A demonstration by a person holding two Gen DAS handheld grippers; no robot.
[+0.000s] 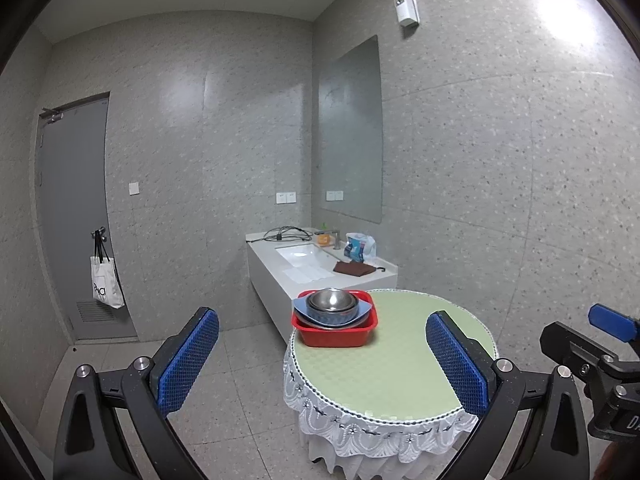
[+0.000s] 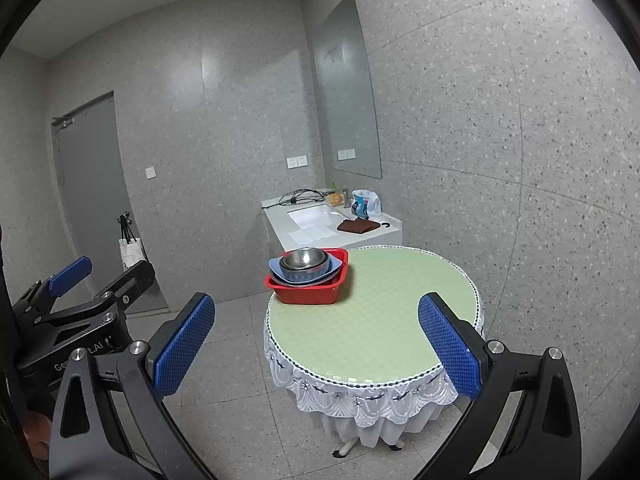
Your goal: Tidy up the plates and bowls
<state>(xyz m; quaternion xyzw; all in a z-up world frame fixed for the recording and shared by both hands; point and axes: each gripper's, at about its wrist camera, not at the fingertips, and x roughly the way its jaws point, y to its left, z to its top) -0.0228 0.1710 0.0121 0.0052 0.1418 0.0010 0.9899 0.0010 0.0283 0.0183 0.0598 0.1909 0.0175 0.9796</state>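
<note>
A red plastic basin [image 1: 335, 336] [image 2: 307, 295] stands at the far left edge of a round table with a pale green top [image 1: 396, 364] [image 2: 380, 320]. In it lies a stack: a light blue plate [image 1: 301, 305] [image 2: 276, 267] under a blue bowl, with a steel bowl [image 1: 332, 299] [image 2: 303, 258] on top. My left gripper [image 1: 323, 364] is open and empty, held well short of the table. My right gripper [image 2: 316, 346] is open and empty, also back from the table. Each gripper shows at the edge of the other's view.
A white lace skirt [image 2: 360, 400] hangs round the table. Behind it a white sink counter [image 1: 320, 268] carries cables, a brown cloth and a plastic bag. A grey door [image 1: 72, 216] with a hanging tote bag is at the left. The floor is tiled.
</note>
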